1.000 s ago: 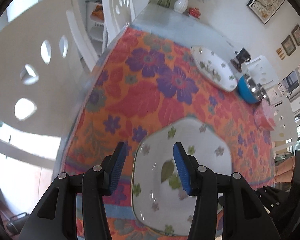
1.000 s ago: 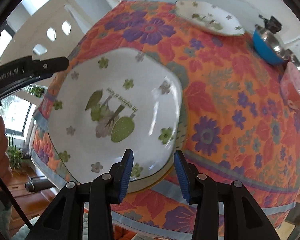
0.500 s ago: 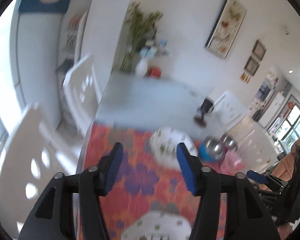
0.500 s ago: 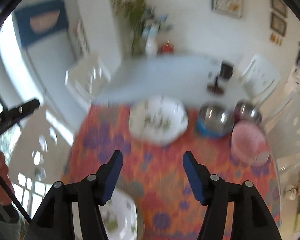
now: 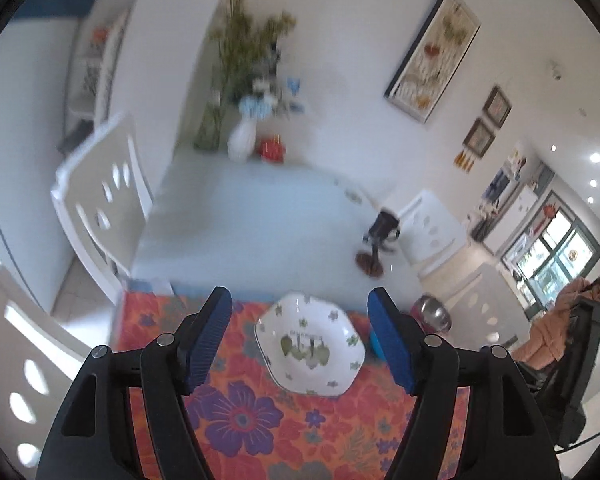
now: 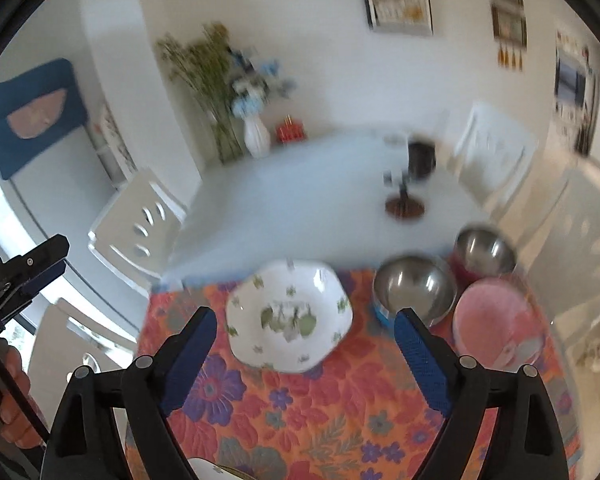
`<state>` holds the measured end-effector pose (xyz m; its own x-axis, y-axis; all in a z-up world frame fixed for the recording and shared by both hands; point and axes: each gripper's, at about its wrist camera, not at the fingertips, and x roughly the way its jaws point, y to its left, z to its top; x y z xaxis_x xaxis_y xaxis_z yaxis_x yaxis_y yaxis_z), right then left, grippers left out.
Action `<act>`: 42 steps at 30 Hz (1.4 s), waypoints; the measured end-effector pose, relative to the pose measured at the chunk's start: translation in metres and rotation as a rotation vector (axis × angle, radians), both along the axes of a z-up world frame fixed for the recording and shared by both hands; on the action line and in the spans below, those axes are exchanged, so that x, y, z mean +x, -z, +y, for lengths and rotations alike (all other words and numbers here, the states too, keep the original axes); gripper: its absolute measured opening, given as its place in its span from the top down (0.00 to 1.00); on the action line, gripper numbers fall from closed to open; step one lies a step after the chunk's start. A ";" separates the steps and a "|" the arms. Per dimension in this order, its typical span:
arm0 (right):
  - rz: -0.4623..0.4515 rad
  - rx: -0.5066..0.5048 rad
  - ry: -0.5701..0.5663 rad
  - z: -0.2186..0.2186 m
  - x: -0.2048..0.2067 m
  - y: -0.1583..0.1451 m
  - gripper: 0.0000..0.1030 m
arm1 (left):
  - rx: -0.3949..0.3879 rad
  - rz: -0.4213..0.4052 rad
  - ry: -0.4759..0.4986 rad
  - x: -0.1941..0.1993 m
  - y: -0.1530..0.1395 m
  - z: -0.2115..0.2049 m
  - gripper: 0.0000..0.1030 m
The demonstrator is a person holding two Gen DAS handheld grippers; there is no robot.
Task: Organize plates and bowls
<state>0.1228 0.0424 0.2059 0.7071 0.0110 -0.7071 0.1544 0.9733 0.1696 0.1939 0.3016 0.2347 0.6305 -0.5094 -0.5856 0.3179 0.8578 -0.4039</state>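
Plates and bowls sit on an orange quilted cloth [image 6: 300, 412] with purple and red flowers, which covers the near part of the pale surface [image 5: 260, 220]. One six-sided white plate [image 5: 311, 350], glossy, with small green sprigs and a leaf motif in its well, lies near the cloth's far edge. To its right stand two shiny steel bowls [image 6: 414, 286], the nearer one blue outside, and a round pink bowl [image 6: 496, 328] close beside them. A sliver of a second white plate [image 6: 216, 471] shows at the bottom edge of the right wrist view, below the right gripper.

Both sets of jaws have just been opening and now stand wide with nothing between their ribbed blue pads. The left gripper [image 5: 300, 344] and right gripper [image 6: 304, 360] frame the far plate from well above it. A second ago they were low at the near plate, one at each side of its rim; now that plate lies beneath them on the cloth, and both views have tipped up to take in the far wall, white vase [image 5: 242, 142] and white chairs [image 5: 104, 208].
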 end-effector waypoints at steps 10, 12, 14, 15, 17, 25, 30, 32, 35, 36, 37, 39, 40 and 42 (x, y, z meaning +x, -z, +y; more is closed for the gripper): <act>0.237 0.105 0.055 -0.039 0.078 0.124 0.14 | 0.090 0.333 0.085 0.080 0.135 -0.049 0.37; 0.261 0.118 0.053 -0.044 0.089 0.141 0.15 | 0.081 0.384 0.094 0.093 0.159 -0.056 0.39; 0.286 0.125 0.046 -0.047 0.100 0.158 0.22 | 0.082 0.425 0.100 0.106 0.182 -0.065 0.40; 0.298 0.125 0.043 -0.049 0.106 0.165 0.24 | 0.087 0.437 0.105 0.112 0.192 -0.070 0.42; 0.317 0.138 0.032 -0.050 0.115 0.180 0.33 | 0.095 0.447 0.116 0.123 0.203 -0.078 0.44; 0.318 0.122 0.001 -0.045 0.127 0.200 0.55 | 0.113 0.409 0.201 0.156 0.215 -0.109 0.50; 0.336 0.032 -0.059 -0.032 0.132 0.198 0.59 | 0.114 0.399 0.246 0.145 0.213 -0.113 0.50; 0.349 0.019 -0.082 -0.030 0.133 0.198 0.59 | 0.121 0.418 0.253 0.139 0.209 -0.108 0.50; 0.368 0.031 -0.134 -0.025 0.140 0.196 0.58 | 0.148 0.433 0.244 0.119 0.205 -0.093 0.50; 0.367 0.025 -0.156 -0.021 0.141 0.195 0.58 | 0.151 0.453 0.236 0.108 0.206 -0.085 0.50; 0.361 0.019 -0.176 -0.016 0.143 0.194 0.58 | 0.149 0.482 0.231 0.097 0.209 -0.077 0.50; 0.350 0.024 -0.213 -0.006 0.147 0.192 0.58 | 0.126 0.523 0.210 0.076 0.213 -0.061 0.50; 0.353 0.039 -0.234 0.000 0.150 0.192 0.58 | 0.114 0.539 0.193 0.070 0.214 -0.055 0.50; 0.362 0.059 -0.246 0.005 0.152 0.193 0.58 | 0.076 0.555 0.147 0.064 0.214 -0.042 0.50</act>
<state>0.2746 0.0475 0.0125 0.3852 0.1958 -0.9018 -0.0207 0.9788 0.2036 0.2576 0.2593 0.0207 0.1444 -0.5117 -0.8469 0.1937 0.8540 -0.4830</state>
